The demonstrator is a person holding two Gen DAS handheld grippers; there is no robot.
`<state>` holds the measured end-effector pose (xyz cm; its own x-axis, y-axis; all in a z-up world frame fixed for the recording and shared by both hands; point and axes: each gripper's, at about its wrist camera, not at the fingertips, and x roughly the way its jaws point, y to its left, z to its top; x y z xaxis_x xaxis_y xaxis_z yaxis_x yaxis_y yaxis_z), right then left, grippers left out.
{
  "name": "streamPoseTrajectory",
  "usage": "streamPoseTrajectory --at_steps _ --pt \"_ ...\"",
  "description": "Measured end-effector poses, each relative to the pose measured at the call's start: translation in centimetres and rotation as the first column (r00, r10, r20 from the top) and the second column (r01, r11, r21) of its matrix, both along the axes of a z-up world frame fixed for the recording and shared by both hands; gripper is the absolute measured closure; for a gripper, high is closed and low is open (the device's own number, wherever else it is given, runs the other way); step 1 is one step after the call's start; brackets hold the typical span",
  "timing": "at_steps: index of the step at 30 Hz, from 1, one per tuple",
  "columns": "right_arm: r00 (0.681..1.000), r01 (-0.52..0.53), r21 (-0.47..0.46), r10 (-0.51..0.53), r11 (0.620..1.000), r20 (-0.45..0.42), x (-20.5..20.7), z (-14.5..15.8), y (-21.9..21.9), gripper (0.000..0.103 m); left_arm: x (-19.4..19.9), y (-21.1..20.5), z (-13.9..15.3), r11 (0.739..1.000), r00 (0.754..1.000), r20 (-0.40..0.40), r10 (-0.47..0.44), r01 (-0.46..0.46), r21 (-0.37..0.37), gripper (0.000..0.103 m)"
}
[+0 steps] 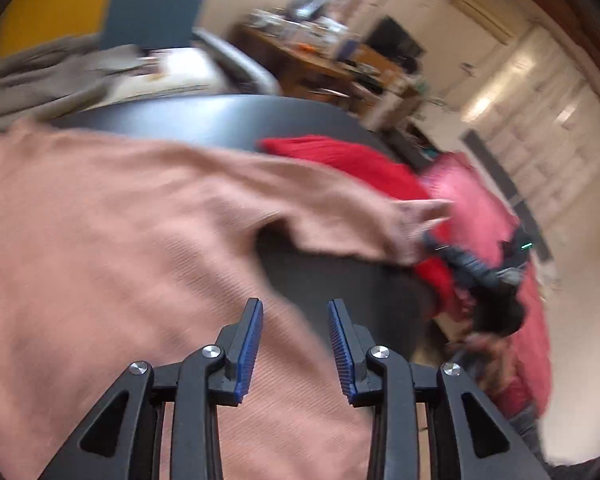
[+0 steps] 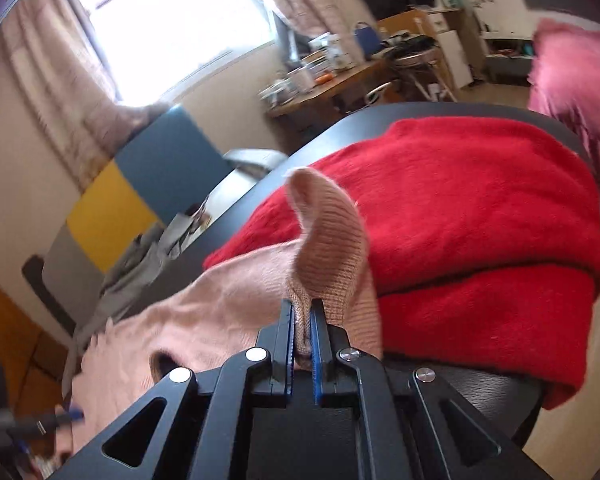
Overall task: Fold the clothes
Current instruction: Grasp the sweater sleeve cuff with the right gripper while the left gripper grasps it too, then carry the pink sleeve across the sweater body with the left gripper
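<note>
A pale pink knit sweater [image 1: 112, 224] lies spread over the round black table [image 1: 204, 116], one sleeve stretched toward the right. My left gripper [image 1: 296, 312] hovers open over the sweater's lower edge, nothing between its blue pads. In the right wrist view my right gripper [image 2: 302, 312] is shut on the pink sweater [image 2: 324, 240] at a sleeve end, whose cuff stands up above the fingers. A folded red sweater [image 2: 480, 216] lies on the table just beyond and to the right of it. In the left wrist view the right gripper [image 1: 440, 240] shows blurred at the sleeve's far end.
A fluffy pink garment [image 2: 572, 76] sits at the table's far right edge, also visible in the left view as a pink garment [image 1: 472, 200]. A grey cloth [image 1: 32, 76] lies on a chair behind. A cluttered wooden desk [image 2: 340, 80] and a window [image 2: 168, 32] stand beyond.
</note>
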<state>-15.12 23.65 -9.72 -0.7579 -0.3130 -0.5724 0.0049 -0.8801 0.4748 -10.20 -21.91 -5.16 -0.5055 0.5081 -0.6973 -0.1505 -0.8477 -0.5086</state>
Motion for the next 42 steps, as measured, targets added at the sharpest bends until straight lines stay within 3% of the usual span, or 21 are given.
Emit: streamPoseTrajectory --at_steps 4,8,13,18,20,22,23,24,25,26,27,31,35,40,42 --pt "1.0 -0.016 0.011 0.016 1.0 0.009 1.0 -1.6 -0.2 0.096 -6.7 7.2 0.7 0.981 0.98 0.05 -0.191 0.19 0.034 0.056" --pt "1.0 -0.019 0.008 0.019 1.0 0.014 0.6 -2.5 0.2 0.096 -11.0 12.4 -1.3 0.963 0.952 0.14 -0.271 0.267 0.048 0.054" --pt "0.999 -0.038 0.007 0.038 0.999 0.005 0.6 -2.9 0.3 0.096 -14.6 15.3 -4.8 0.96 0.93 0.244 -0.276 0.254 0.116 0.054" --pt "0.999 -0.051 0.005 0.051 0.999 -0.003 0.7 -3.0 0.5 0.096 -16.7 16.9 -6.3 0.966 0.928 0.275 -0.252 0.223 0.132 0.054" --pt "0.999 -0.053 0.01 0.053 0.999 -0.004 0.6 -2.8 0.7 0.094 -17.1 17.1 -6.3 0.966 0.932 0.266 -0.246 0.212 0.15 0.063" --pt "0.999 -0.05 0.013 0.05 0.999 -0.002 0.9 -2.8 0.7 0.09 -17.2 17.4 -6.2 0.967 0.936 0.256 -0.243 0.211 0.144 0.085" --pt "0.999 -0.048 0.015 0.048 0.999 0.0 1.0 -2.7 0.8 0.081 -17.2 17.6 -6.0 0.968 0.937 0.251 -0.243 0.219 0.12 0.099" --pt "0.999 -0.052 0.0 0.052 0.999 0.0 1.2 -2.7 0.9 0.072 -17.1 17.5 -5.7 0.968 0.938 0.247 -0.245 0.223 0.114 0.098" --pt "0.999 -0.049 -0.021 0.049 0.999 0.001 1.5 -2.7 1.0 0.045 -16.9 17.2 -5.4 0.969 0.94 0.241 -0.241 0.22 0.112 0.098" --pt "0.999 -0.04 -0.048 0.04 0.998 -0.005 2.0 -2.6 1.2 0.01 -16.7 16.8 -5.1 0.972 0.945 0.232 -0.231 0.212 0.103 0.098" --pt "0.999 -0.03 -0.076 0.029 0.997 -0.013 2.5 -2.4 1.4 0.0 -16.5 16.3 -4.8 0.975 0.95 0.222 -0.218 0.203 0.092 0.098" --pt "1.0 -0.028 -0.124 0.027 0.992 -0.004 4.2 -2.2 1.4 0.0 -15.2 12.5 -2.4 0.985 0.984 0.121 -0.134 0.119 0.122 0.098" --pt "0.997 -0.077 -0.175 0.08 0.982 0.012 5.1 -2.1 0.2 0.0 -14.8 7.4 1.1 0.979 0.998 0.048 -0.043 0.032 0.2 0.098" --pt "0.973 -0.216 -0.253 0.23 0.943 0.03 5.2 -2.1 -3.2 0.0 -13.8 0.7 7.5 0.972 0.994 -0.069 0.079 -0.062 0.226 0.098" --pt "0.949 -0.3 -0.296 0.316 0.907 0.007 4.9 -1.9 -5.8 0.0 -12.9 -2.9 10.1 0.964 0.983 -0.119 0.136 -0.104 0.245 0.098"
